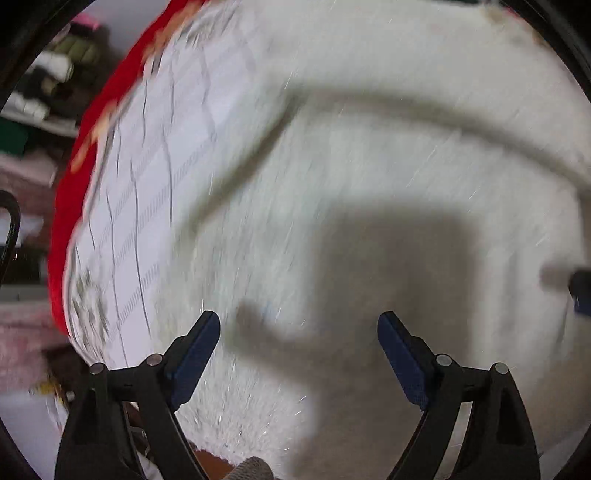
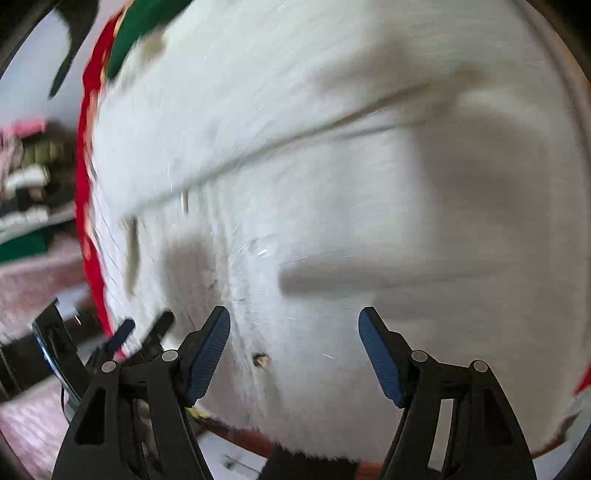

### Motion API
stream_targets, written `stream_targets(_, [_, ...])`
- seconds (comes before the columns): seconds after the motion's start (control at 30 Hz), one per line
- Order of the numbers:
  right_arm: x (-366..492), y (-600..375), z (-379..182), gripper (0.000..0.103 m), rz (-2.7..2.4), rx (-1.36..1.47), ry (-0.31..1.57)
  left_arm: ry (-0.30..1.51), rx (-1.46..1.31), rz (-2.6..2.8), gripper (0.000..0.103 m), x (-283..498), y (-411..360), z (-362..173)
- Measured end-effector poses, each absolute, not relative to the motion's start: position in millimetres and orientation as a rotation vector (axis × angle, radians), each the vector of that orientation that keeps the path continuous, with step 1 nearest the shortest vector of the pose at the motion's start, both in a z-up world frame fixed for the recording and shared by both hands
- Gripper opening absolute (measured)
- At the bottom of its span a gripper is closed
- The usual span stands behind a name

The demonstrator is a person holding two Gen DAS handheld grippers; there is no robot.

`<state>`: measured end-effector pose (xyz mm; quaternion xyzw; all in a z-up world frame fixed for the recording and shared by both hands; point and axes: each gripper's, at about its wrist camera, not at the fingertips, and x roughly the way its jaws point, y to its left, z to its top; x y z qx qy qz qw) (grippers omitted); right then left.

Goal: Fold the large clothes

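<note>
One white fluffy garment [image 1: 369,155], spread flat and filling nearly the whole of both wrist views; pile long and shaggy, with scattered glints along the fibres. One raised fold or seam crossing it in a curved ridge (blurred in both pictures). In the right wrist view, a small metal snap or button [image 2: 260,360] sitting in the pile near the lower middle, beside what looks like a front opening edge.

Beneath the garment, one white sheet [image 1: 147,206] printed with thin dark grid lines, smooth and flat, and under that one red cover [image 1: 62,221] showing as a curved band along the left edge. One green patch [image 2: 144,22] at the top left of the right view.

Two grippers, each with two black fingers faced with blue textured pads. Left gripper [image 1: 298,354]: jaws spread wide, nothing between them, hovering over the white pile with a blocky shadow below. Right gripper [image 2: 294,350]: jaws likewise apart, nothing pinched, the fluffy surface showing in the gap. Left gripper also visible in the right view [image 2: 142,330], at the garment's left edge.

Beyond the bed, shelves of stacked folded clothes [image 1: 51,77], too blurred to count.
</note>
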<state>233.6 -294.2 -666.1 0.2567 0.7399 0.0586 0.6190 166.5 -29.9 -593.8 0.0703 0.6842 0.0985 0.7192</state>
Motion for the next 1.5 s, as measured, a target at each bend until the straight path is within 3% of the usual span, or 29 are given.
stream_targets(0.1, [242.6,-262.8,-687.9,0.058,0.03,0.423,1.703,1.484,0.094,0.216,0.089,160.6,-24.7,-597.4])
stream_targets(0.13, [245.0,-257.6,-688.3,0.057,0.006,0.407,1.693,1.478,0.085,0.214,0.089,160.6,-24.5,-597.5])
stream_targets(0.17, [248.7,-250.9,-686.8,0.025,0.013,0.402,1.681,1.47,0.068,0.214,0.089,160.9,-23.6,-597.0])
stream_targets(0.2, [253.2,-242.9,-688.1,0.008,0.074,0.454,1.688,1.469,0.053,0.216,0.089,161.1,-22.4,-596.8])
stream_targets(0.3, [262.8,-226.8,-695.0,0.008,0.095,0.456,1.797,1.472,0.001,0.215,0.089,160.4,-13.9,-588.7])
stream_targets(0.43, [265.6,-259.3,-663.1,0.013,0.086,0.439,1.786,1.416,0.004,0.18,0.09,168.8,-21.1,-560.5])
stream_targets(0.5, [264.9,-295.0,-633.1,0.053,0.034,0.4,1.739,1.367,0.026,0.152,0.09,177.9,-41.1,-545.0])
stream_targets(0.53, [265.7,-315.3,-619.6,0.061,-0.002,0.383,1.709,1.347,0.037,0.138,0.091,182.8,-52.2,-539.8])
stream_targets(0.73, [288.9,-405.6,-589.1,0.064,-0.173,0.176,1.577,1.316,0.091,0.144,0.091,219.1,-104.0,-554.2])
stream_targets(0.87, [318.7,-429.3,-625.3,0.06,-0.177,0.168,1.596,1.359,0.174,0.218,0.091,240.4,-122.3,-591.2])
stream_targets(0.93, [332.6,-446.7,-651.1,0.014,-0.131,0.198,1.631,1.366,0.21,0.272,0.094,240.5,-124.3,-607.1])
stream_targets(0.97, [334.7,-453.9,-657.8,0.007,-0.119,0.221,1.635,1.354,0.208,0.292,0.098,239.4,-123.7,-607.4])
stream_targets(1.13, [324.9,-495.7,-679.2,0.007,-0.109,0.368,1.622,1.333,0.171,0.382,0.101,230.4,-123.4,-605.2])
stream_targets(1.23, [331.6,-498.6,-676.7,0.01,-0.018,0.338,1.638,1.338,0.211,0.461,0.101,229.2,-133.9,-598.0])
stream_targets(1.33, [336.0,-509.0,-660.9,0.035,0.073,0.329,1.634,1.311,0.245,0.541,0.101,219.5,-152.8,-575.1])
stream_targets(1.4, [336.9,-528.5,-644.2,0.061,0.122,0.276,1.593,1.29,0.279,0.576,0.101,212.0,-166.3,-558.0])
stream_targets(1.47, [330.2,-547.3,-625.3,0.076,0.156,0.206,1.562,1.266,0.339,0.61,0.101,198.1,-192.2,-537.6])
stream_targets(1.5, [325.2,-557.2,-618.6,0.078,0.162,0.191,1.558,1.257,0.367,0.616,0.101,191.8,-203.9,-530.3])
